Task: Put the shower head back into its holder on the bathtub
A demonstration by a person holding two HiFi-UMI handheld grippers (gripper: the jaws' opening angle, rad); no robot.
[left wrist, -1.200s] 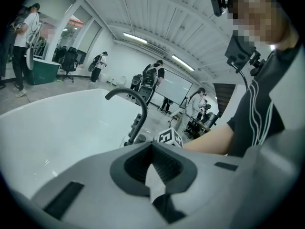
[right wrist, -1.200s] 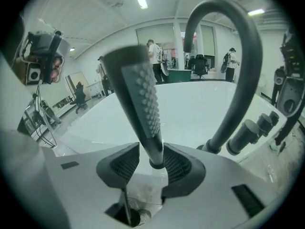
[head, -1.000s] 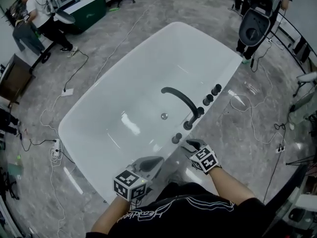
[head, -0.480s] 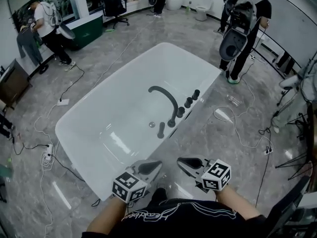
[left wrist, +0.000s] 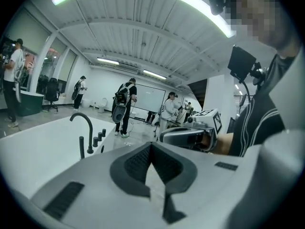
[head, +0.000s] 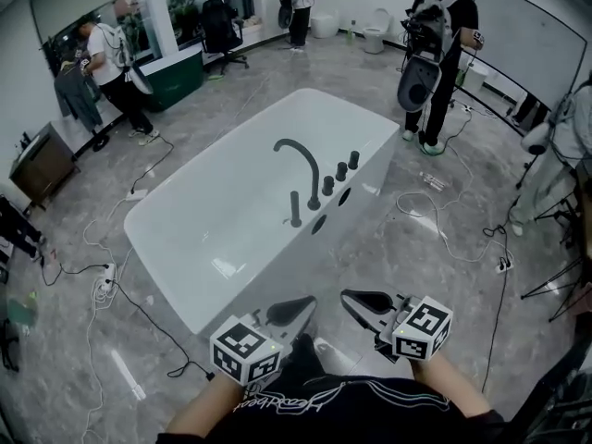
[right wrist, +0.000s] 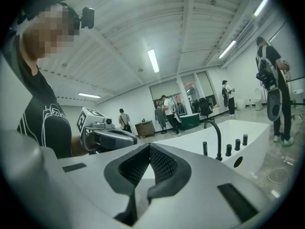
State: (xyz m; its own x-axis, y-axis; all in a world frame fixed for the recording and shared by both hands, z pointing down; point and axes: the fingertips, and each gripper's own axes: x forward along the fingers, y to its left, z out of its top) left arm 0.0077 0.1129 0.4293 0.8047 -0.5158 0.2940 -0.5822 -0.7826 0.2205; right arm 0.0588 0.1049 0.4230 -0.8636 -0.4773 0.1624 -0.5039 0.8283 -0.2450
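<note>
Grey floor (head: 416, 248) surrounds the bathtub (head: 213, 211); only gripper views show ceiling lights (left wrist: 200, 8).

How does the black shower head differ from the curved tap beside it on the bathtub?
The tap is taller and arches over the bathtub; the shower head is a short straight stick, upright. The tap stands beside the knobs; the shower head ends the row. Both are black, on the bathtub rim.

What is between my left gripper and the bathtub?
Only bare grey floor, shown in the head view, separates the shut left gripper from the bathtub.
</note>
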